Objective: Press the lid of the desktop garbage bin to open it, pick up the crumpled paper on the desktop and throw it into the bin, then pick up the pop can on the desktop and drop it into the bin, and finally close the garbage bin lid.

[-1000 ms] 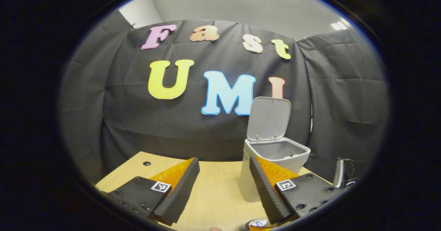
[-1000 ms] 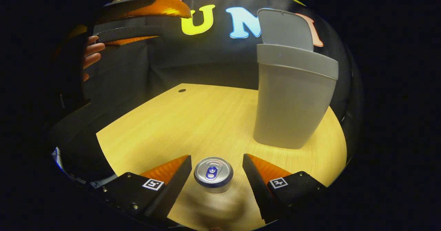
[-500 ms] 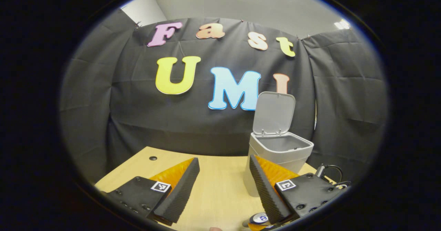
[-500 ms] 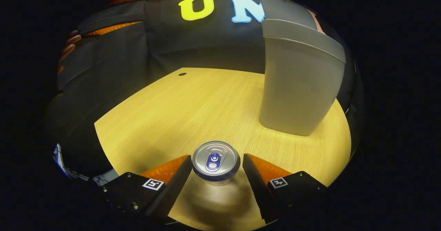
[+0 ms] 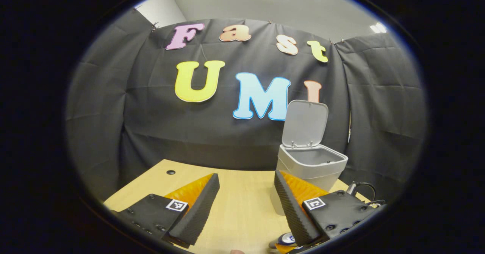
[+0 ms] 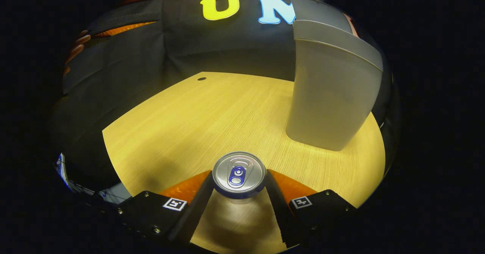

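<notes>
From the left gripper view, my left gripper [image 5: 246, 204] hangs above the desk [image 5: 242, 216] with its jaws wide apart and nothing between them; the garbage bin [image 5: 308, 170] stands ahead and to the right, its lid [image 5: 305, 123] tipped up and back, the mouth clear; a sliver of the pop can [image 5: 285, 239] peeks out at the bottom edge.

From the right gripper view, my right gripper [image 6: 238, 193] has its jaws drawn in against both sides of the can, which stands upright on the desk, top facing the camera; I judge the grip just made, the can not yet raised; the bin sits near, ahead and right. To do this well I would keep the squeeze firm, lift straight so the can stays upright, rise above the rim before crossing over, and let go only once centred over the opening, keeping my left gripper out of the way.
</notes>
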`<action>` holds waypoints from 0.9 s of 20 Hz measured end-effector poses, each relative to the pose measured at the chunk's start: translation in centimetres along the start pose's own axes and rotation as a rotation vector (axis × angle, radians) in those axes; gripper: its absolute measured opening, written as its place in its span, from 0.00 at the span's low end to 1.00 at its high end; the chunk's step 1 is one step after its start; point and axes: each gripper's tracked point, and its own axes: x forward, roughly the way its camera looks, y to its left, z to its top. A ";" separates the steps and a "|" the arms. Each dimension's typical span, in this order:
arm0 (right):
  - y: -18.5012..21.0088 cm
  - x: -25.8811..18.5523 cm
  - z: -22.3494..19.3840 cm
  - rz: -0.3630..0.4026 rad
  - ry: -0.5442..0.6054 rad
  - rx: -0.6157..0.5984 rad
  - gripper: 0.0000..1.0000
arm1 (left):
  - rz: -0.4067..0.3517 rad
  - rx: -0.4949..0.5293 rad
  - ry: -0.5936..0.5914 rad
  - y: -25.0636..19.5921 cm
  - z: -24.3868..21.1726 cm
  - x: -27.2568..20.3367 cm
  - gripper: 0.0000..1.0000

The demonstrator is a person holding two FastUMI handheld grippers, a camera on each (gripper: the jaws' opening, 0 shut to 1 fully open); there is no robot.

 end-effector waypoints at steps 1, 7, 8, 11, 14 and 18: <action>-0.1 -0.2 0.2 -0.005 -0.009 0.003 0.84 | -0.002 0.001 0.000 -0.1 0.0 0.1 1.00; -0.8 -2.9 3.9 -0.006 -0.124 0.019 0.84 | -0.006 -0.002 0.006 -0.1 -0.5 0.5 1.00; -0.9 -3.6 4.8 -0.006 -0.151 0.019 0.84 | -0.004 -0.004 0.009 0.0 -0.6 0.5 1.00; -1.0 -5.5 7.8 -0.001 -0.233 0.019 0.84 | -0.002 -0.012 0.014 0.0 -0.9 0.8 1.00; -1.2 -7.3 11.2 0.003 -0.331 0.015 0.84 | 0.000 -0.008 0.015 0.0 -0.8 0.7 1.00; -2.1 -9.6 16.2 -0.012 -0.483 -0.006 0.84 | 0.006 -0.008 0.010 0.2 -0.5 1.0 1.00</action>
